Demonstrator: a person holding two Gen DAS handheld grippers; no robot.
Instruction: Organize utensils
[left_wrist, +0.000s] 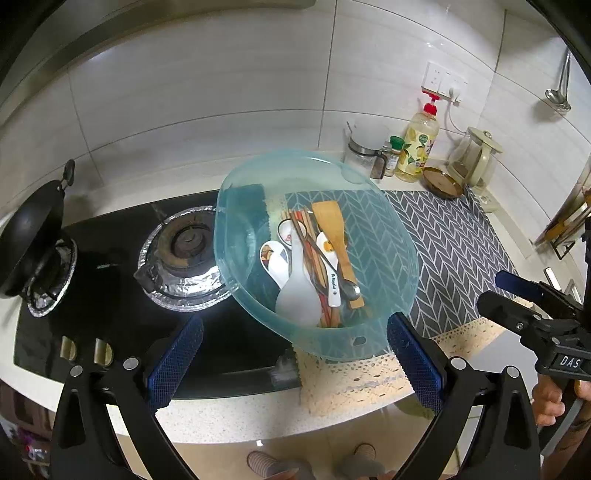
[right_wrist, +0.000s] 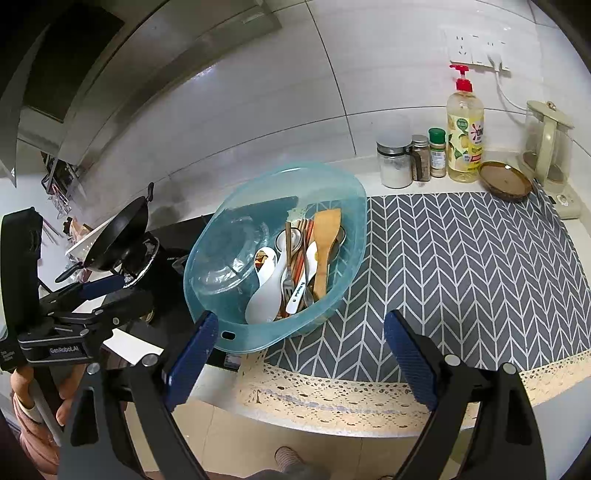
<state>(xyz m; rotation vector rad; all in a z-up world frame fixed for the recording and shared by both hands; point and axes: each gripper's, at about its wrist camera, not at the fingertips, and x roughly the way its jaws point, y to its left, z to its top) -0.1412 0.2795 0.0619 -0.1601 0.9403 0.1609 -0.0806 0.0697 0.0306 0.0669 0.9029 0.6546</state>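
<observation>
Hovering: both grippers are hanging short of the counter (right_wrist: 258, 406) edge, neither touching anything.
Left gripper (left_wrist: 295, 350): its jaws are standing wide apart, framing the near rim of the basin (left_wrist: 391, 236); nothing is sitting between them.
Right gripper (right_wrist: 301, 347): its jaws are likewise spread wide and holding nothing, facing the mat (right_wrist: 461, 266) with the basin at its left.
Basin: a clear teal tub is sitting half on the mat and half over the stove (left_wrist: 122, 295), so it is probably leaning a little and could rock if pushed.
Utensils: all are lying heaped in the basin's right half, their handles mostly pointing toward the near rim, which is making them easy to reach from here.
Heap: a wooden spatula (left_wrist: 336, 240), chopsticks (left_wrist: 308, 243), a white rice paddle (left_wrist: 297, 291) and ceramic spoons (left_wrist: 273, 258) are crossing one another.
Mat: its open stretch to the right is looking like the place for laying sorted pieces.
Stage: sorting is seeming not yet begun.
Risk: lifting one piece is likely dragging its neighbours along.
</observation>
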